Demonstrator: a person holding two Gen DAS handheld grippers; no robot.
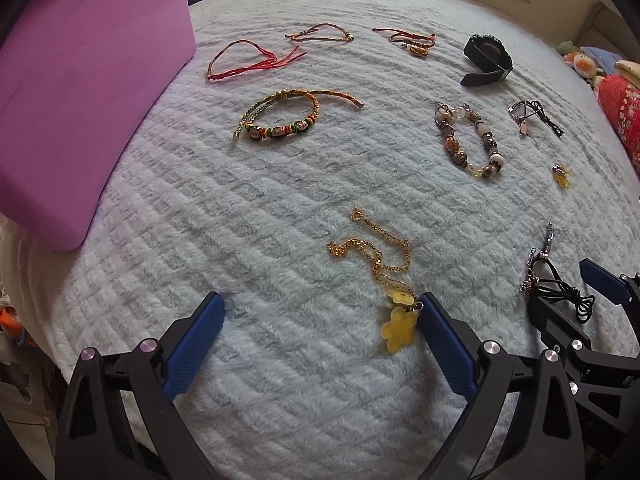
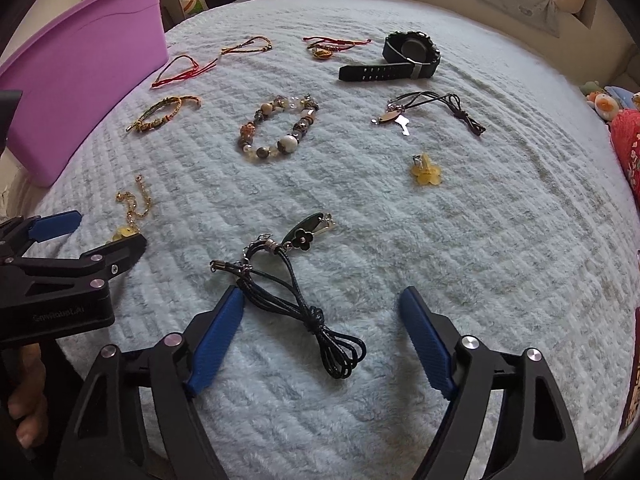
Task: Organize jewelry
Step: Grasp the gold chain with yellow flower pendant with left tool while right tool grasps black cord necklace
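Observation:
Jewelry lies spread on a pale fluffy blanket point(image 1: 280, 208). My left gripper point(image 1: 320, 312) is open, low over the blanket; a gold chain with yellow flower pendants point(image 1: 396, 320) lies by its right finger point(image 1: 444, 340). My right gripper point(image 2: 322, 308) is open around a black cord necklace point(image 2: 304, 312) with a black flower charm point(image 2: 303, 239). The purple bin point(image 1: 80, 92) stands at the left, also in the right wrist view point(image 2: 80, 76). The left gripper shows in the right wrist view point(image 2: 96, 236), the right one in the left wrist view point(image 1: 568, 284).
Farther back lie red string bracelets point(image 1: 248, 60), a braided bead bracelet point(image 1: 280, 128), a chunky bead bracelet point(image 2: 276, 128), a black watch point(image 2: 400, 60), another cord necklace point(image 2: 432, 108) and a yellow flower charm point(image 2: 427, 170). Soft toys point(image 1: 584, 64) sit at the right edge.

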